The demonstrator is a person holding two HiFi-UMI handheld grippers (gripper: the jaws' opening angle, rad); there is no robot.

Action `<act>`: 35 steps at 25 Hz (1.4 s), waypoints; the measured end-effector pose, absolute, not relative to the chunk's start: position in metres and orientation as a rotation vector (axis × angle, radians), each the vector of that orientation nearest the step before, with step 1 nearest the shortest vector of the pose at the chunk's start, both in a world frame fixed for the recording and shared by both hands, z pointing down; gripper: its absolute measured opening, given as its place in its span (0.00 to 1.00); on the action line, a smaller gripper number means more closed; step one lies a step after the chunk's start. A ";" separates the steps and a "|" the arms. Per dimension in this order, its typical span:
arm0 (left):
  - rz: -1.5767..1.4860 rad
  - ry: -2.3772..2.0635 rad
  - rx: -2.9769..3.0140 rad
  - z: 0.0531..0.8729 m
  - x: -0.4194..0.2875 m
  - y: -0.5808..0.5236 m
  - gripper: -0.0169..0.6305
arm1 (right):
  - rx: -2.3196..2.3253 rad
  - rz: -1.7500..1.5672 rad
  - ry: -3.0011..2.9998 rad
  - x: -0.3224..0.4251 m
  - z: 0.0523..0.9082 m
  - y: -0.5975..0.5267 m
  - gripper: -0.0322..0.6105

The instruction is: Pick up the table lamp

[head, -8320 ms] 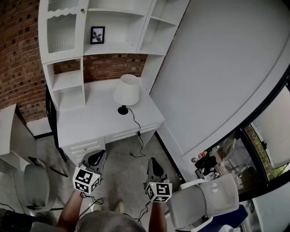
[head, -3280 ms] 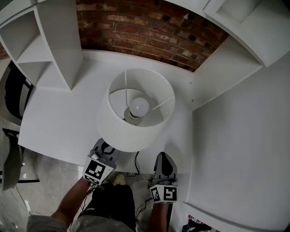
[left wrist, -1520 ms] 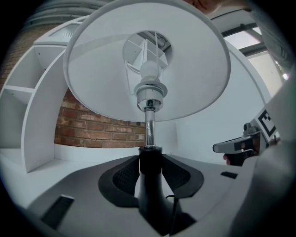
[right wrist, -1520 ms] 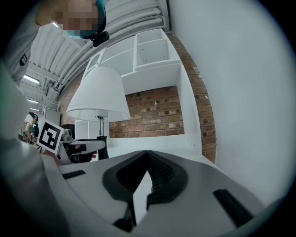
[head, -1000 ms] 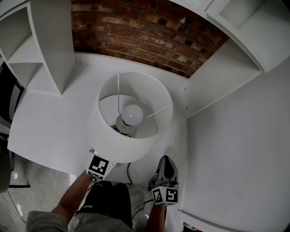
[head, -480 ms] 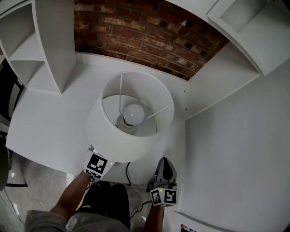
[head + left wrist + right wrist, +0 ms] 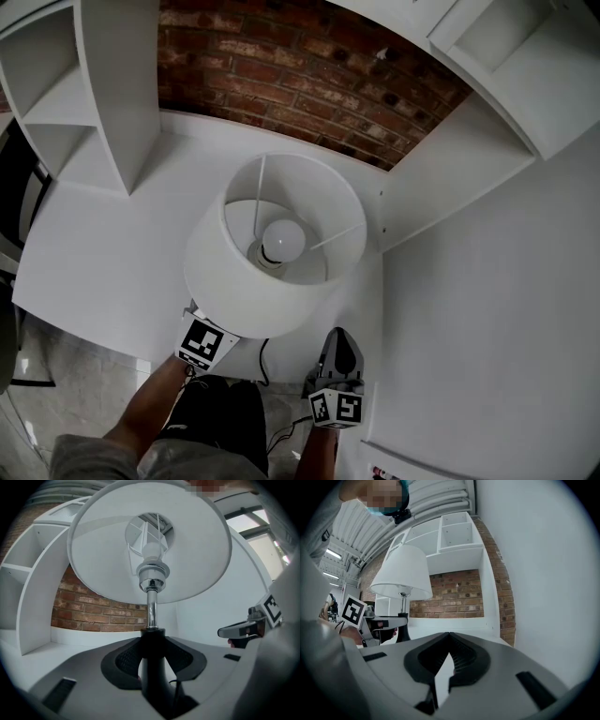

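The left gripper clamped the black stem of the table lamp – from above, the shade hid those jaws. The right gripper sat closed, empty. Whether the lamp's foot touched the white tabletop was unclear.

Table lamp overhangs the desk, whose left half lies open.

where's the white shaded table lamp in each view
Head view: white-shaded table lamp at centre, seen from above.
Left gripper view: centre, shade filling the upper half.
Right gripper view: left of centre.
Shared landmark: red brick wall behind it.
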State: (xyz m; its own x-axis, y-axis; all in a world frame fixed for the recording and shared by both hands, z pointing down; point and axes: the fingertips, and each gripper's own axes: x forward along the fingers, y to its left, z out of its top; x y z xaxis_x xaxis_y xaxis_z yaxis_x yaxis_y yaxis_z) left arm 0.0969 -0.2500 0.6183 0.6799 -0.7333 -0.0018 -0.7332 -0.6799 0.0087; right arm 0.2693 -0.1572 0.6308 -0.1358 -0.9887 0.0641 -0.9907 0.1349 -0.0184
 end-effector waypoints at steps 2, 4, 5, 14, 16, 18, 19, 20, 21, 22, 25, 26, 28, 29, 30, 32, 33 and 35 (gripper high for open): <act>-0.009 -1.249 2.873 0.617 0.098 -0.249 0.25 | 2.042 0.080 -2.339 0.269 0.628 -0.156 0.08; -0.013 -1.249 2.874 0.615 0.099 -0.247 0.25 | 2.045 0.077 -2.339 0.270 0.626 -0.154 0.08; -0.018 -1.250 2.876 0.613 0.099 -0.247 0.25 | 2.048 0.074 -2.340 0.270 0.625 -0.154 0.08; -0.027 -1.235 2.901 0.579 0.103 -0.241 0.25 | 2.071 0.073 -2.328 0.277 0.598 -0.145 0.08; -0.017 -1.226 2.900 0.570 0.104 -0.238 0.25 | 2.074 0.079 -2.323 0.278 0.588 -0.142 0.08; -0.020 -1.227 2.893 0.559 0.104 -0.236 0.25 | 2.071 0.078 -2.322 0.278 0.577 -0.140 0.08; -0.027 -1.226 2.891 0.553 0.104 -0.236 0.25 | 2.072 0.074 -2.321 0.278 0.571 -0.139 0.08; -0.033 -1.223 2.892 0.547 0.104 -0.235 0.25 | 2.076 0.071 -2.320 0.279 0.565 -0.139 0.08; -0.036 -1.217 2.895 0.540 0.104 -0.235 0.25 | 2.084 0.069 -2.317 0.279 0.558 -0.138 0.08; -0.037 -1.212 2.899 0.533 0.105 -0.235 0.25 | 2.091 0.065 -2.314 0.279 0.551 -0.138 0.08; -0.033 -1.197 2.908 0.514 0.104 -0.232 0.25 | 2.087 0.052 -2.307 0.278 0.533 -0.135 0.08; -0.036 -1.195 2.909 0.508 0.104 -0.232 0.25 | 2.093 0.054 -2.307 0.277 0.528 -0.134 0.08; -0.048 -1.189 2.910 0.495 0.103 -0.232 0.25 | 2.109 0.055 -2.305 0.276 0.513 -0.133 0.08; -0.055 -1.184 2.909 0.489 0.103 -0.231 0.25 | 2.114 0.048 -2.303 0.275 0.505 -0.132 0.08; -0.061 -1.177 2.909 0.483 0.103 -0.230 0.25 | 2.116 0.040 -2.300 0.274 0.497 -0.131 0.08; -0.074 -1.168 2.914 0.470 0.103 -0.228 0.25 | 2.122 0.024 -2.296 0.274 0.482 -0.128 0.08; -0.084 -1.169 2.919 0.464 0.103 -0.228 0.25 | 2.125 0.016 -2.292 0.275 0.477 -0.127 0.08; -0.113 -1.173 2.928 0.450 0.103 -0.227 0.25 | 2.137 0.004 -2.283 0.278 0.468 -0.124 0.08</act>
State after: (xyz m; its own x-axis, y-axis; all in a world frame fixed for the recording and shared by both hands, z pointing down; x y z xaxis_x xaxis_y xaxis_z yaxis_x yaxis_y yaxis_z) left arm 0.1034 -0.2269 0.4499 0.7212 -0.6890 -0.0721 -0.6900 -0.7236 0.0131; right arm 0.2782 -0.1239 0.4678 -0.0657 -0.9978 0.0123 -0.9978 0.0658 0.0080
